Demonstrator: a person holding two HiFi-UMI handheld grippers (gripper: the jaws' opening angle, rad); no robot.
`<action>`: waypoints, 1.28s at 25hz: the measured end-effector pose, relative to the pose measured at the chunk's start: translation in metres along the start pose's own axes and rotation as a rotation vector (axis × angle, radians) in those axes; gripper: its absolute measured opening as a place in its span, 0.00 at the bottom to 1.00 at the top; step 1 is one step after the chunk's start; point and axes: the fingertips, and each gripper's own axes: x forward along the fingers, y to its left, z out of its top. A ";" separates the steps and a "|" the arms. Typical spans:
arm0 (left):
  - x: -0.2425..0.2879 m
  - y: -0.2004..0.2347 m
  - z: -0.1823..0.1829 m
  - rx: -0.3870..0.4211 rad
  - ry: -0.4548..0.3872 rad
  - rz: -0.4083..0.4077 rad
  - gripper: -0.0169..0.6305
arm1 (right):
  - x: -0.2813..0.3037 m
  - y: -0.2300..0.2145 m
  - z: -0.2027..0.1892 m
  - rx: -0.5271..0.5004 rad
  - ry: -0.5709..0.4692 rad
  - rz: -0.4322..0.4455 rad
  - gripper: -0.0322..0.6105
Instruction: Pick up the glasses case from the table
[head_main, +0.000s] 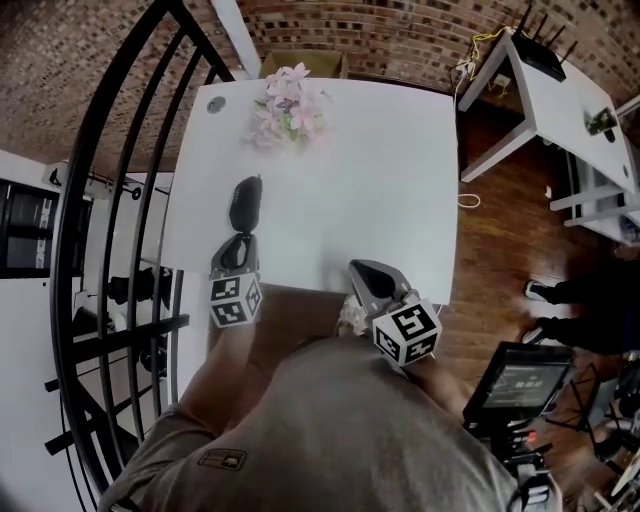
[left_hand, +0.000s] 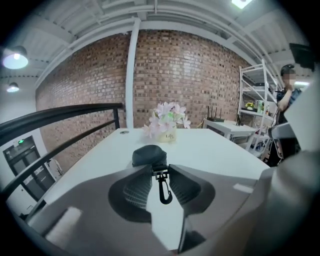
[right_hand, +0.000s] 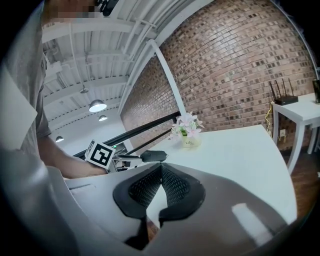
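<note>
on the left part of the white rectangular table lies the dark, oval, soft glasses case, with its long side pointing from near to far. the left gripper is just behind its near end. in the left gripper view the jaws of the left gripper are clenched on this near end of the case, and a small black metal clip hangs down between them. if the case is already off the table, i cannot tell.

the right gripper is at the near edge of the table, to the right and well apart from the case. its jaws are pressed together at the tips with nothing between them.

at the far edge stands a small pot of pale pink flowers. a black curved metal railing runs along the left side of the table.
</note>
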 end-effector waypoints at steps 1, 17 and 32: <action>-0.007 0.000 0.007 0.000 -0.023 -0.008 0.18 | -0.001 0.006 0.001 -0.002 -0.003 -0.002 0.07; -0.133 -0.007 0.055 -0.040 -0.312 -0.219 0.18 | -0.022 0.109 -0.016 -0.029 -0.089 -0.063 0.07; -0.271 -0.043 0.084 -0.131 -0.505 -0.478 0.18 | -0.076 0.173 -0.022 -0.020 -0.203 -0.160 0.07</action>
